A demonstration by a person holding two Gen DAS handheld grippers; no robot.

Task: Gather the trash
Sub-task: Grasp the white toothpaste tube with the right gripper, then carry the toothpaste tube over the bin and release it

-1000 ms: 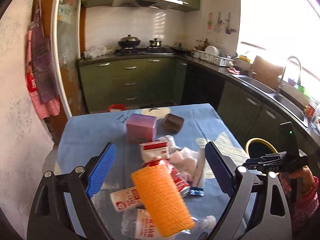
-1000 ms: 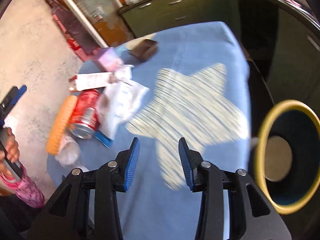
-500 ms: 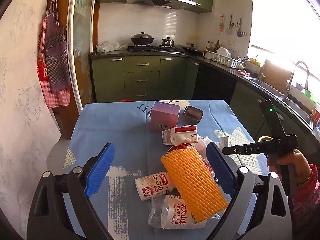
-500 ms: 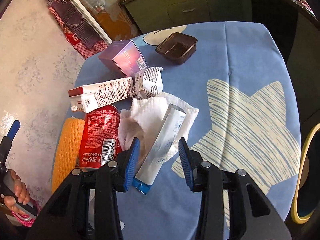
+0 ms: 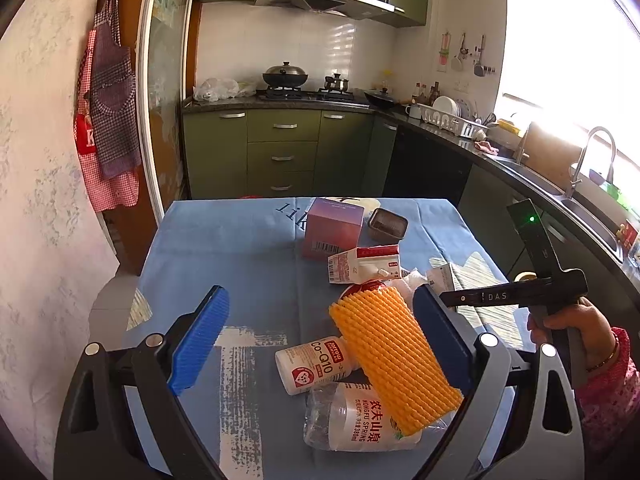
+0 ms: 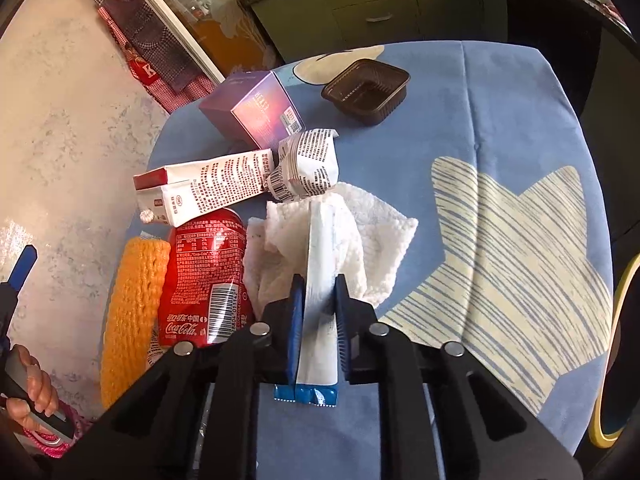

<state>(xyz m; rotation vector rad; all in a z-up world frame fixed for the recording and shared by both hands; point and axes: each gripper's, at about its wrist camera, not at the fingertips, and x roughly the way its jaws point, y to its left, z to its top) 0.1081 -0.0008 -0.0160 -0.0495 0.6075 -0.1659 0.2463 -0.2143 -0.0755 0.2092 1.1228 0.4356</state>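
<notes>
Right gripper (image 6: 318,308), pitched steeply down, has just closed its fingers on flat glossy sachet (image 6: 320,280); left gripper (image 5: 320,340) fingers spread wide over ribbed orange foam sleeve (image 5: 394,360).

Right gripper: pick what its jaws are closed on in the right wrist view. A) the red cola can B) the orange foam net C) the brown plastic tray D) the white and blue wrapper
D: the right gripper has just closed its blue pads on both sides of the white and blue wrapper, which lies over the white cloth; the red cola can sits apart to the side.
</notes>
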